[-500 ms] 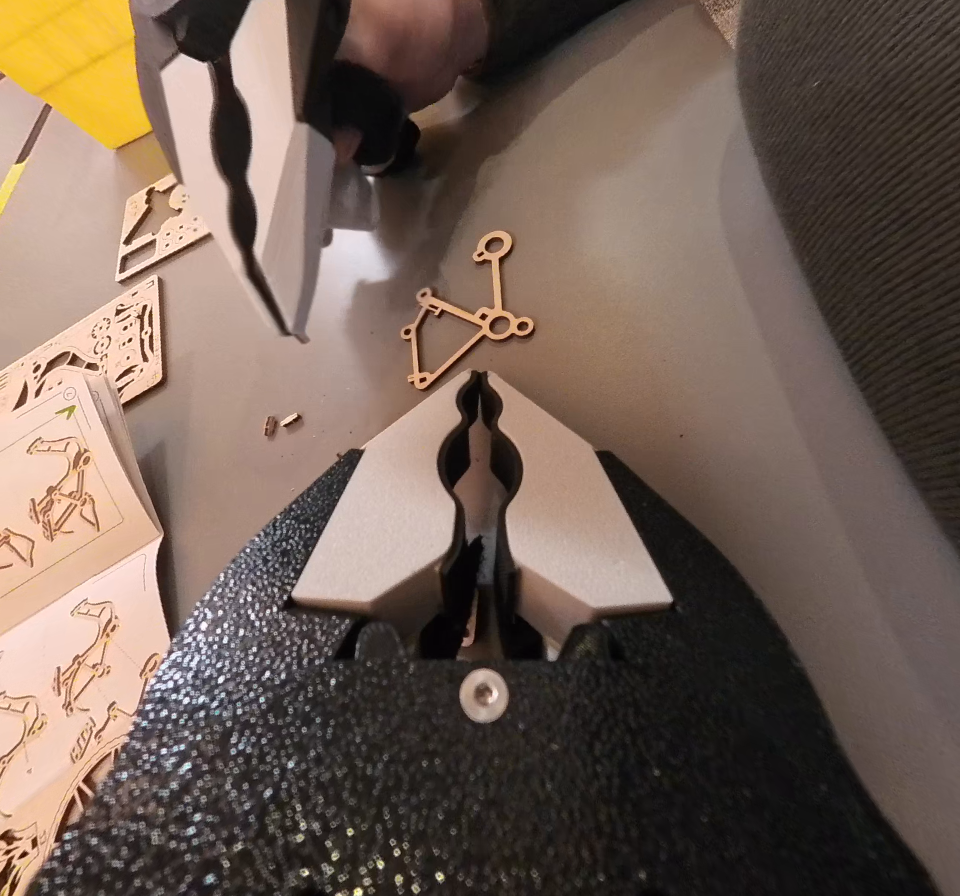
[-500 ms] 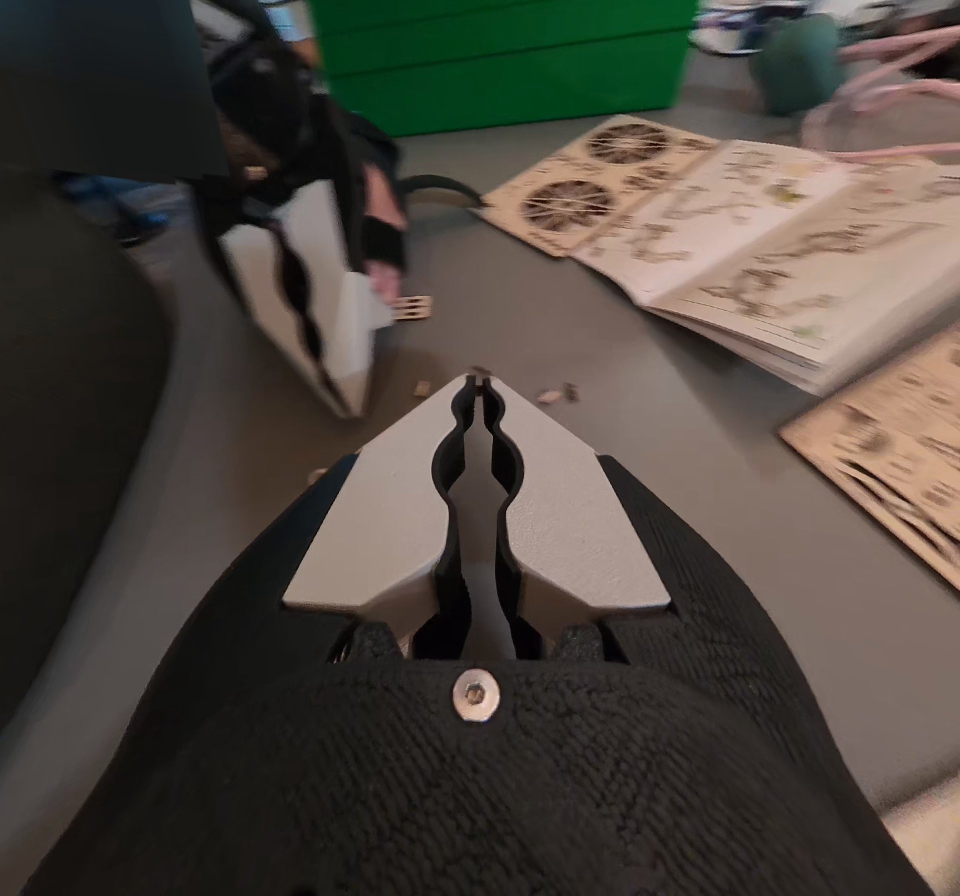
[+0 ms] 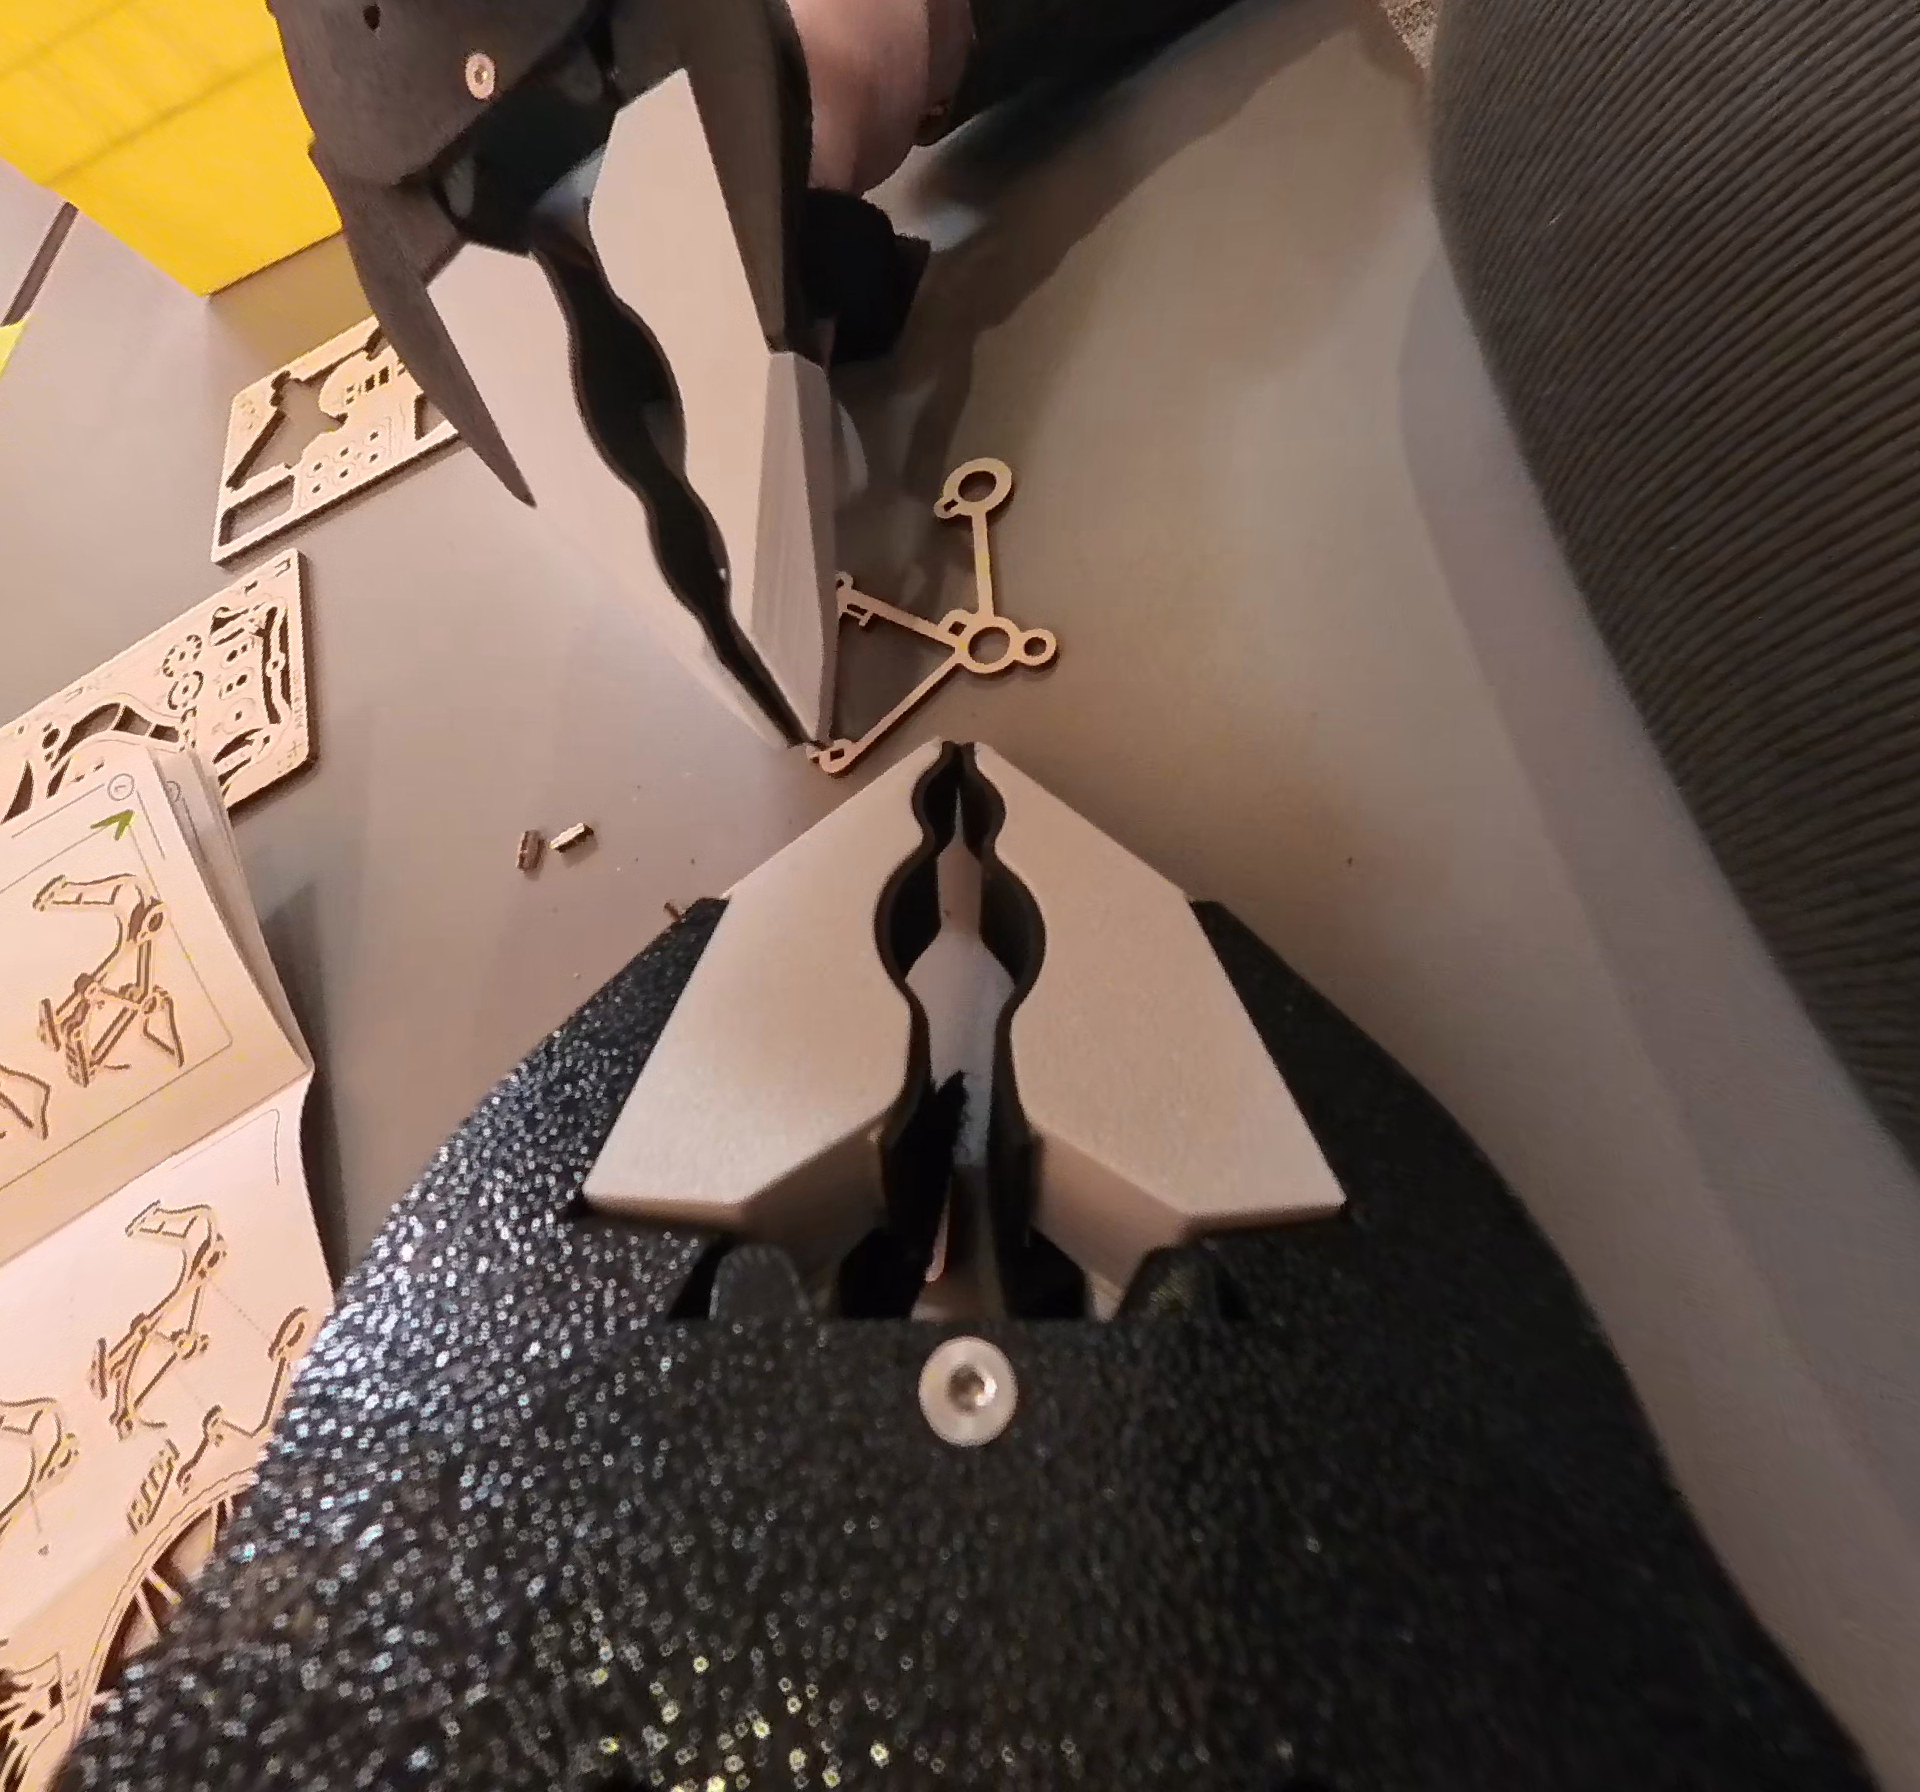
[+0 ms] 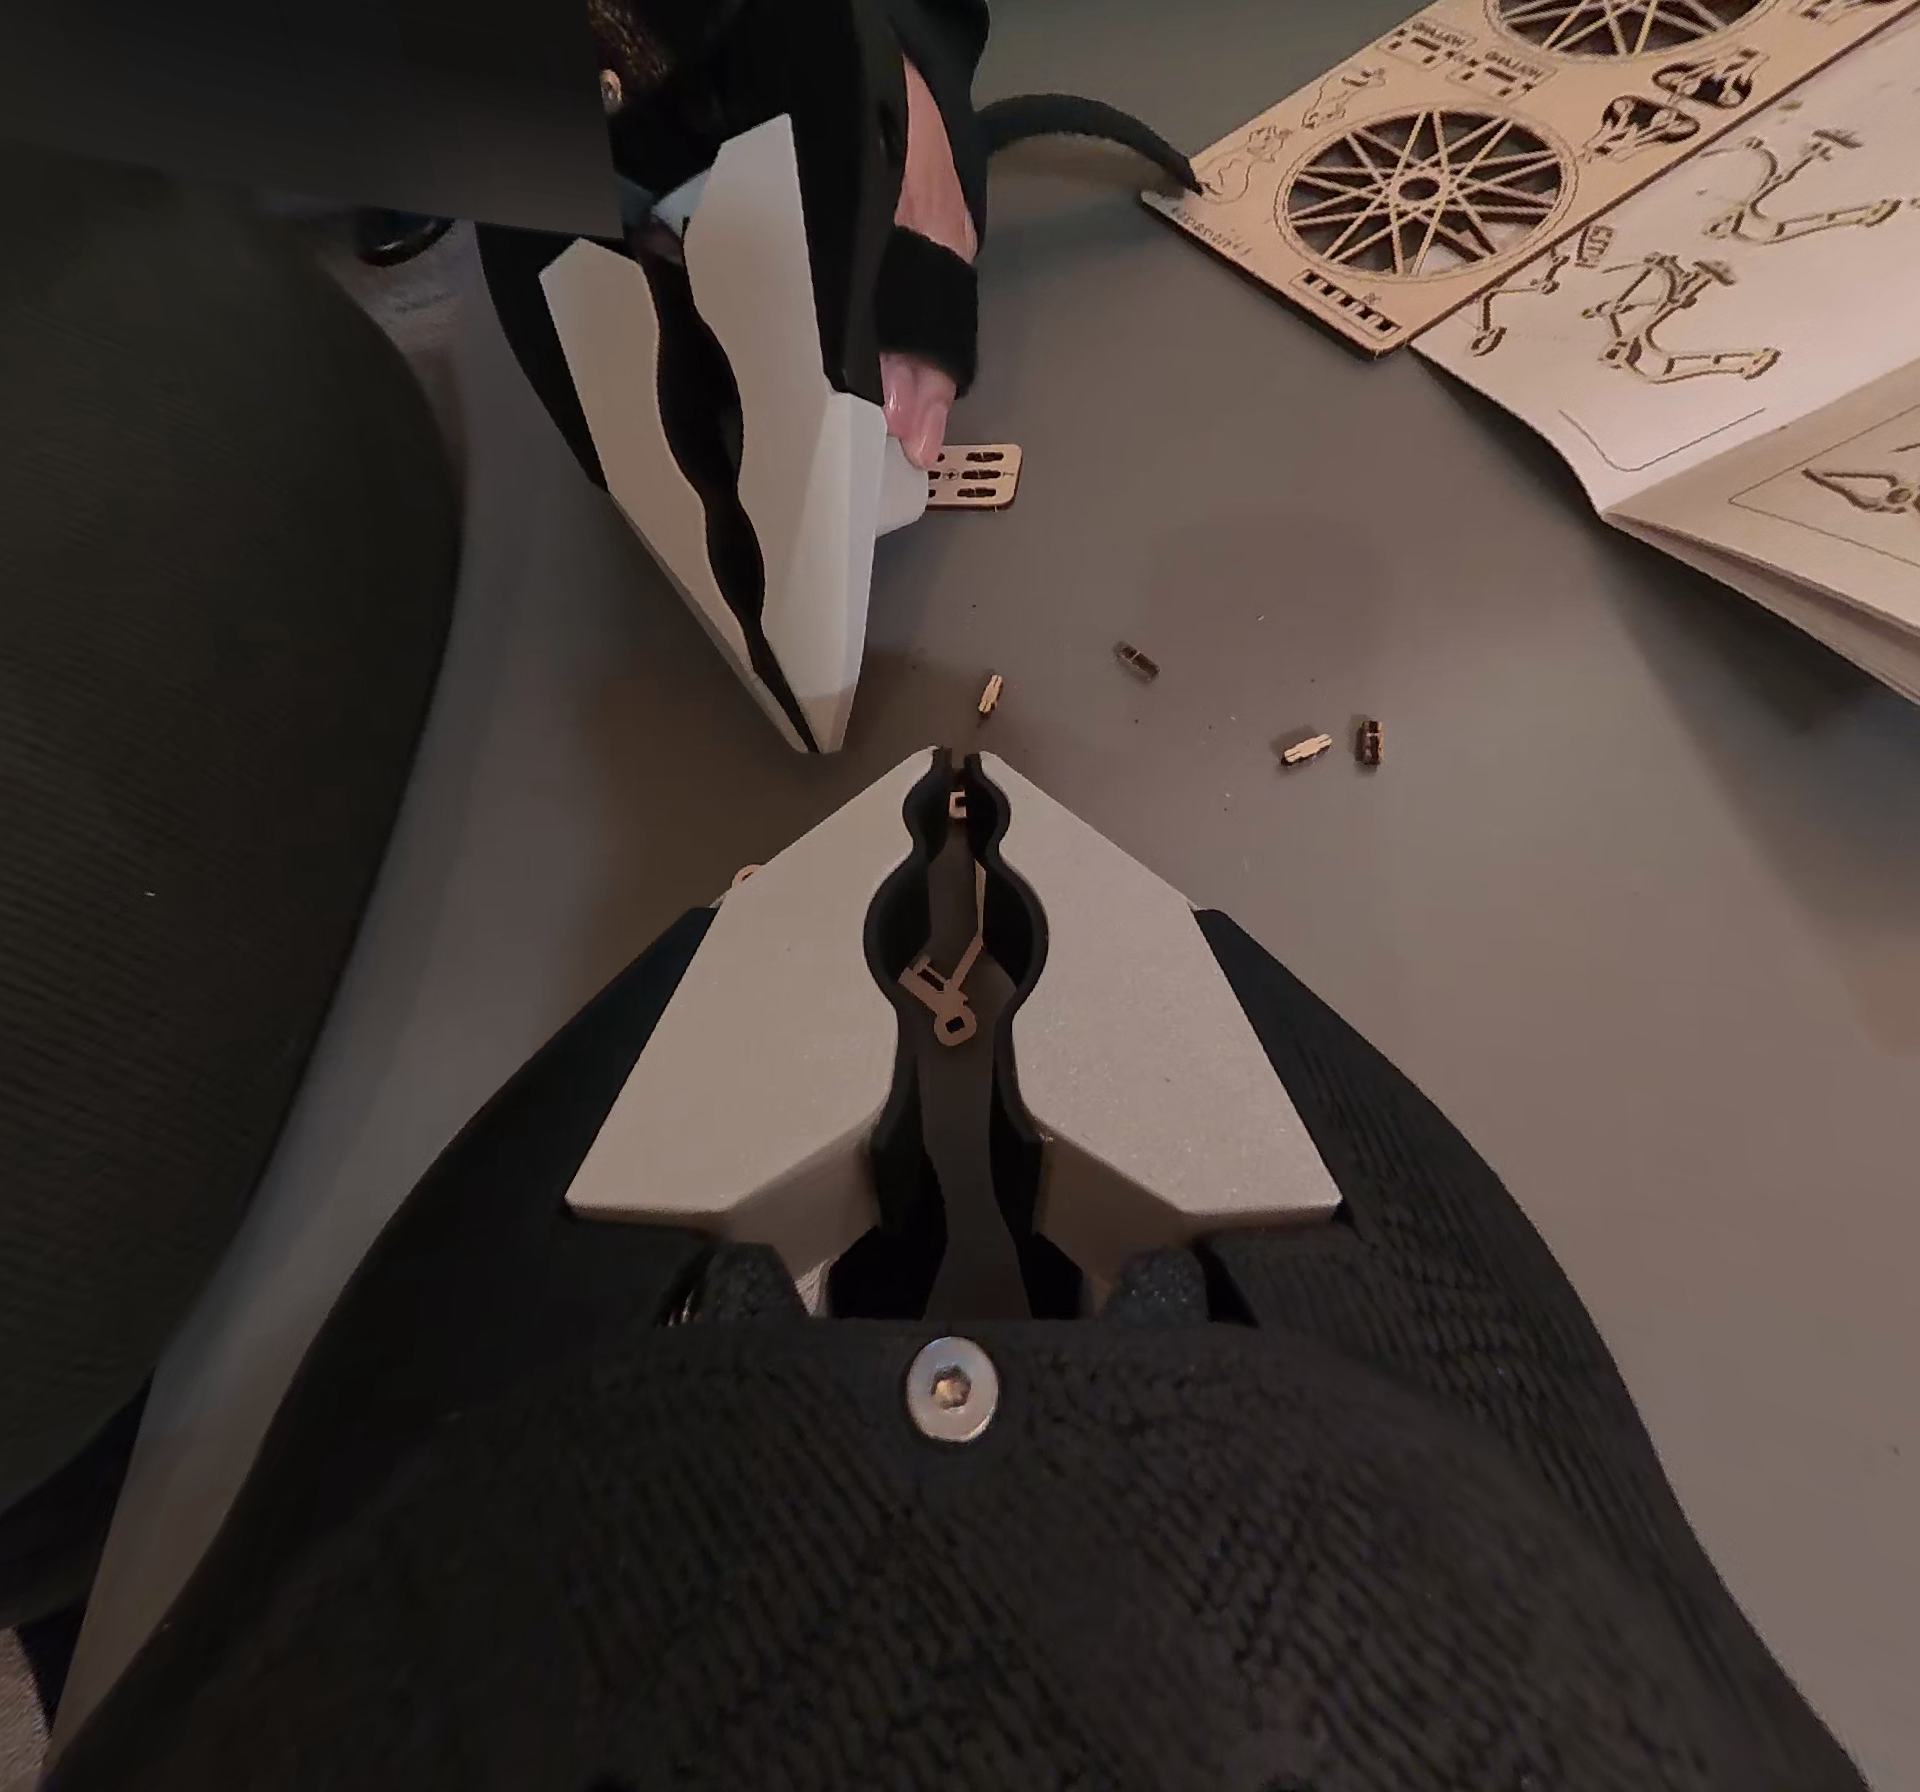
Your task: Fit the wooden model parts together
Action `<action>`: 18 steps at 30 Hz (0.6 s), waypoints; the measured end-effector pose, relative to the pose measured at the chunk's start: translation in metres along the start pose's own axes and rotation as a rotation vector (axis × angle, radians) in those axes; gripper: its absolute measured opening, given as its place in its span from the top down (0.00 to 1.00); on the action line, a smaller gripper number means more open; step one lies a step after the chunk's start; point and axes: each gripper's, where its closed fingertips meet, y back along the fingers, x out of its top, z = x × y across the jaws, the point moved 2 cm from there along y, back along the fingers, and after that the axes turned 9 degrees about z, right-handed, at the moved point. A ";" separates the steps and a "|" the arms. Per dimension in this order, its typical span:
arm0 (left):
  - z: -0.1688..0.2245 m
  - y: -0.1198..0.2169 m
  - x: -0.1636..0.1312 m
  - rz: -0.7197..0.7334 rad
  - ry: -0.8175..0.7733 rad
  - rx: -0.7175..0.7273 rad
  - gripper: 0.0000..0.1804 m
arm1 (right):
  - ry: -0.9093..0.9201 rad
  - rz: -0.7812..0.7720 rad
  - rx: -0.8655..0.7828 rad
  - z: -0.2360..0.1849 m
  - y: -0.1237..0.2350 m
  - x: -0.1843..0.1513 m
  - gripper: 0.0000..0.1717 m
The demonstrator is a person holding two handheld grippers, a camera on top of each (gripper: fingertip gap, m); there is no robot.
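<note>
Two tongs meet tip to tip over the grey worktop (image 4: 1351,911). The left tongs (image 3: 956,755) are closed with nothing between the tips. The right tongs (image 4: 956,766) are closed too, tips set down at the near-left corner of the wooden frame piece (image 3: 935,641), which lies flat just beyond the left tongs; whether they pinch it, I cannot tell. The piece is a thin, pale, open triangle of struts with ring ends. Four small wooden pins (image 4: 1304,750) lie scattered to the right. Four cut-out sheets and one open instruction booklet (image 4: 1714,371) lie farther out.
</note>
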 end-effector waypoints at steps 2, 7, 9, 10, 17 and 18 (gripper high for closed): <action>0.000 0.000 0.000 0.000 0.001 -0.001 1.00 | -0.004 -0.007 0.004 -0.001 0.000 -0.001 0.99; 0.000 0.000 0.000 0.001 -0.001 -0.002 1.00 | -0.003 -0.023 0.000 0.000 -0.001 -0.003 0.99; 0.000 0.001 0.000 0.001 -0.001 -0.002 1.00 | -0.003 -0.030 -0.001 0.000 -0.001 -0.004 0.99; 0.000 0.001 0.000 0.001 -0.002 -0.001 1.00 | -0.002 -0.031 -0.002 0.000 -0.002 -0.005 0.99; 0.000 0.001 0.000 0.001 -0.001 -0.002 1.00 | 0.028 -0.040 -0.009 0.001 -0.002 -0.006 0.99; 0.000 0.001 0.000 0.001 0.000 -0.002 1.00 | 0.033 -0.040 -0.008 0.001 -0.002 -0.007 0.99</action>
